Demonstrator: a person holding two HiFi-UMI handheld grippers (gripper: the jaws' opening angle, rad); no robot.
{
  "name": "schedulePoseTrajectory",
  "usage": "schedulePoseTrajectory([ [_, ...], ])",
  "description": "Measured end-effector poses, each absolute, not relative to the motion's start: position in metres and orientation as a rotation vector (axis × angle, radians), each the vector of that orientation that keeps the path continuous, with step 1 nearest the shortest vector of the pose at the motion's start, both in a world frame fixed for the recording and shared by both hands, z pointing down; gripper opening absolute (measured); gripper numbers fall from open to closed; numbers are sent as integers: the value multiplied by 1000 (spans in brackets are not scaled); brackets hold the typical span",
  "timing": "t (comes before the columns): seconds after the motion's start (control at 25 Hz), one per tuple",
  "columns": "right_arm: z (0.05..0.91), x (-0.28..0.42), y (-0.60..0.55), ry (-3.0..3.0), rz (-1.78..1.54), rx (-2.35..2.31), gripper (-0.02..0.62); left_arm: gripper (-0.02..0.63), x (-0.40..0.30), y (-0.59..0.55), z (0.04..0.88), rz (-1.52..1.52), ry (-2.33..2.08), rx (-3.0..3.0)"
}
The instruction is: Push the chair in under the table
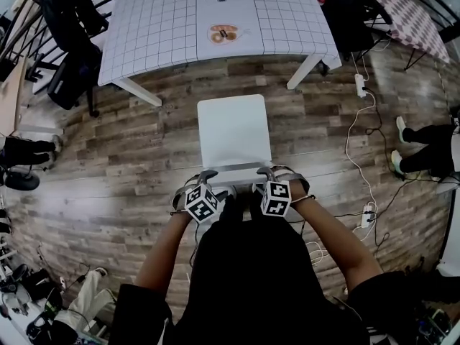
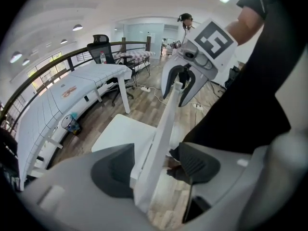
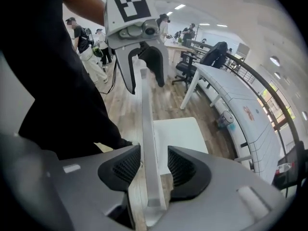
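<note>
The white chair stands on the wood floor, its seat (image 1: 233,129) facing the white grid-cloth table (image 1: 165,20) with a gap between them. Both grippers straddle the top edge of its backrest (image 1: 237,169). My left gripper (image 1: 206,177) is open; in the left gripper view the thin backrest (image 2: 161,138) runs between its dark pads (image 2: 113,170), near the left one and apart from the right one. My right gripper (image 1: 266,172) is open too, the backrest (image 3: 148,129) standing between its ribbed pads (image 3: 185,165) with a slit on each side.
A power strip and cables (image 1: 359,85) lie on the floor right of the table. A person's feet (image 1: 402,129) are at the right edge. A black office chair (image 1: 72,20) stands left of the table. A small bin (image 2: 70,123) sits under it.
</note>
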State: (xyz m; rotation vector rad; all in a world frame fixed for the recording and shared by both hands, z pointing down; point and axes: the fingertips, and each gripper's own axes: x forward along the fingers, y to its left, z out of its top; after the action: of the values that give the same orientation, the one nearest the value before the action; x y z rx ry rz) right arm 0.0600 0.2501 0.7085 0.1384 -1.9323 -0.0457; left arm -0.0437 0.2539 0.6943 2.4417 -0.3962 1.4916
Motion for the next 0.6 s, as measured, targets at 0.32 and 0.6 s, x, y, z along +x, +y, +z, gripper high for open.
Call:
schedulePoseTrajectory([
  [0.32,733,49,257,-1884,-67,57,178,290,-31,271,725,1698,-232,2445],
  [0.6,751,44,262,-1826,-79,-1,189,289,-25,274,742,1795,-124,2426],
])
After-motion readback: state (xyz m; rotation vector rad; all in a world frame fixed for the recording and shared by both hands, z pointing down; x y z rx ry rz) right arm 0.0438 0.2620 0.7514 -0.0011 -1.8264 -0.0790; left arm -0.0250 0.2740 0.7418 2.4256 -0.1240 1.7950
